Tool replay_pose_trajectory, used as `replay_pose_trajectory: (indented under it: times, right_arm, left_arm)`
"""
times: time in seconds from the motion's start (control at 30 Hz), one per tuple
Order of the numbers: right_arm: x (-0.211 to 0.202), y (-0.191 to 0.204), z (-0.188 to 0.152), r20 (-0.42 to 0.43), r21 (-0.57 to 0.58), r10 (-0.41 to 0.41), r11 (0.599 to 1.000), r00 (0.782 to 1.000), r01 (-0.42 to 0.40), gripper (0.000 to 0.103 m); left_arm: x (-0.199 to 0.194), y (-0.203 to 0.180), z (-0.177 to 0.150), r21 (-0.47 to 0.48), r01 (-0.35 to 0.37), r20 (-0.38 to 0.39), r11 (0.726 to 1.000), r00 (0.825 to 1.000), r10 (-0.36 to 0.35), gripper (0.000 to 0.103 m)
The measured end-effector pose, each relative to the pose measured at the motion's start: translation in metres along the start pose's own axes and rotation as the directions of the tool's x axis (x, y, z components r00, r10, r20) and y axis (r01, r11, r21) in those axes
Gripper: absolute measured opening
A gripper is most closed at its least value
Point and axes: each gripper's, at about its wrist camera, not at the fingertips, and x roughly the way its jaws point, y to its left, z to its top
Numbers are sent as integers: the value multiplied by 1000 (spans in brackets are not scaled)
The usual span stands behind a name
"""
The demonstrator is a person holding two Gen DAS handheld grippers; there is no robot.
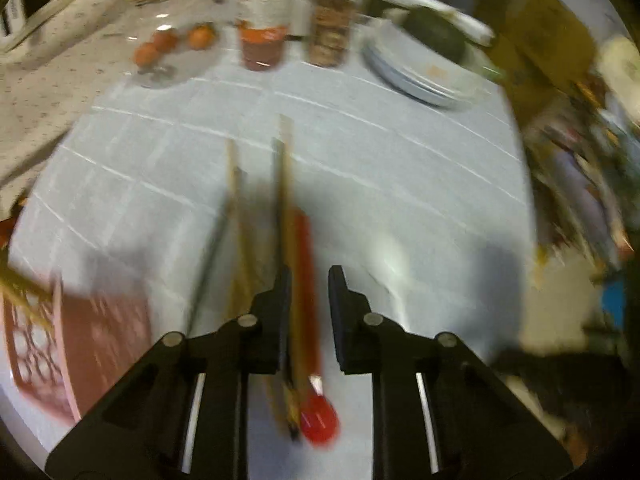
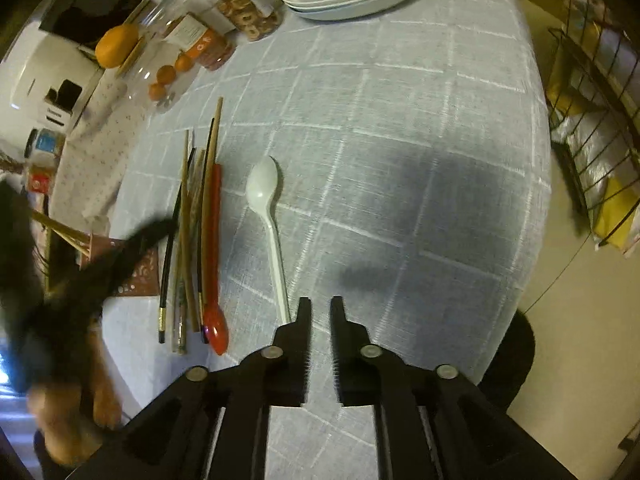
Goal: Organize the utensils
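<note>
A red spoon (image 1: 310, 320) and several wooden and dark chopsticks (image 1: 286, 184) lie in a bundle on the pale blue checked tablecloth (image 1: 400, 184). My left gripper (image 1: 311, 270) straddles the red spoon's handle. Its left finger is against the bundle and its right finger stands clear, so it is open. In the right wrist view the same red spoon (image 2: 216, 240) and chopsticks (image 2: 186, 220) lie to the left, and a white plastic spoon (image 2: 266, 200) lies beside them. My right gripper (image 2: 320, 300) hovers just right of the white spoon's handle end, slightly open with nothing between its fingers.
A pink perforated holder (image 1: 92, 340) sits at the left edge of the table. At the far side stand stacked plates (image 1: 416, 72), two jars (image 1: 264, 28) and a glass bowl with oranges (image 1: 168, 48). A person's hand (image 2: 72, 400) is blurred at lower left. A wire rack (image 2: 592, 120) stands beyond the table's right edge.
</note>
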Motion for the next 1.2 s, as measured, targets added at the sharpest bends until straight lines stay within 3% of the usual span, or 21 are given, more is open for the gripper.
replay_pose_trajectory:
  times: [0.2,0.3,0.67,0.97,1.2]
  right_arm:
    - [-2,-7,6,-9,-7,15,1000,1000,-15,31]
    - [-4,-12,8,-2,5,23,1000,1000,-23,37]
    - [8,-7,9,-22,10,12,1000,1000,-12,38]
    - [12,-2,18,-13,27,1,1000,1000,-1,38]
    - [10,10,25,18,34,4,999,1000,-4,38]
  left_arm:
    - [33,18,30,-57,-126,-6,990,992,126,14]
    - [44,25,40,-71,-146,-21,987,989,145,13]
    - [60,26,42,-55,-218,-98,974,972,212,9]
    - [16,-2,19,51,-115,-20,992,993,116,7]
    - [-60,-20,-16,173,-31,96,984,995,15,7]
